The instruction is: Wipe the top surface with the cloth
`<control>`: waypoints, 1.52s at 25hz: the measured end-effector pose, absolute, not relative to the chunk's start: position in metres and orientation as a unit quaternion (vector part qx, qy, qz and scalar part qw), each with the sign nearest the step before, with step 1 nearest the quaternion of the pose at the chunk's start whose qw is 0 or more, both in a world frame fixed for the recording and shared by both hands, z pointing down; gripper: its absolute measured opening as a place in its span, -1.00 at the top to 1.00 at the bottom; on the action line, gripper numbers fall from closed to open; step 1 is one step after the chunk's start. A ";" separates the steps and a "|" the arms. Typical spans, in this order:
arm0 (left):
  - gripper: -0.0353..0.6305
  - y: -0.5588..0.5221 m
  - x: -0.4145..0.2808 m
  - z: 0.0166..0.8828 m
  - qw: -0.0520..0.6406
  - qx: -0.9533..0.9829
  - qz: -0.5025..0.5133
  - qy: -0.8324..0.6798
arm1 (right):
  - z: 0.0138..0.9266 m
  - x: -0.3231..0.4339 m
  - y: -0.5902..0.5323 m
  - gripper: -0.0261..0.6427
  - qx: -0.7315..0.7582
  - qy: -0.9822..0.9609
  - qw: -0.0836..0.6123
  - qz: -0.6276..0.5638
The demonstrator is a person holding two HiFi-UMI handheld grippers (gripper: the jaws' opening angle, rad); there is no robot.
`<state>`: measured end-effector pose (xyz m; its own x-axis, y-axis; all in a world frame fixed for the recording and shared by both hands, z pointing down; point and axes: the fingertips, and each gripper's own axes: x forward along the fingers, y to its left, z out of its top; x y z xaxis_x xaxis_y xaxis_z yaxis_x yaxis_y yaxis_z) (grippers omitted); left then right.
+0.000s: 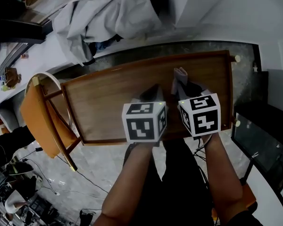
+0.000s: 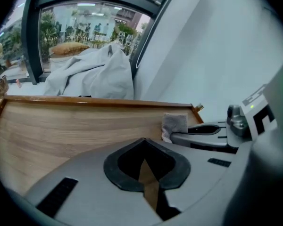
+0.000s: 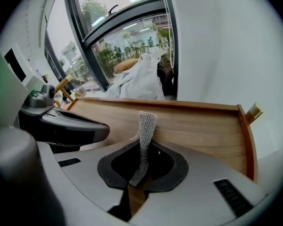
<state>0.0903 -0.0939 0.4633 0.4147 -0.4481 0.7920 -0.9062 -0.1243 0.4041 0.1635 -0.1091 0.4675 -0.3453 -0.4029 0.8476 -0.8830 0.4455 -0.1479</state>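
Our right gripper (image 3: 140,177) had its jaws pressed together on the lower end of the grey cloth (image 3: 145,135), which stood upright with a slight bend. Beyond it we saw the wooden top surface (image 3: 198,126) and its raised rim. The left gripper (image 3: 92,132) reached in alongside, seemingly just above the wood.

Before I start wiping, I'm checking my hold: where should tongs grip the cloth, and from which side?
By one end, from the near side, as the right tongs hold it: the cloth is a narrow folded strip sticking up past them, probably leaving its free end to wipe the wooden top.
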 end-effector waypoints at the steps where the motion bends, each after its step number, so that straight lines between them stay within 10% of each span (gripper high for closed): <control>1: 0.86 -0.095 0.097 0.464 0.456 0.709 0.252 -0.476 | 0.467 0.170 -0.109 0.81 0.427 -0.756 0.384 0.313; 21: 0.86 -0.115 0.220 0.458 0.438 0.749 0.252 -0.428 | 0.459 0.293 -0.120 0.81 0.493 -0.699 0.414 0.311; 38: 0.86 -0.112 0.191 0.450 0.448 0.737 0.231 -0.450 | 0.432 0.274 -0.127 0.81 0.509 -0.705 0.408 0.280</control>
<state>0.1911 -0.1119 0.4498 0.4887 -0.4559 0.7439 -0.8702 -0.1934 0.4532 0.2737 -0.1275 0.4320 -0.1501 -0.4885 0.8596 -0.9453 0.3256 0.0200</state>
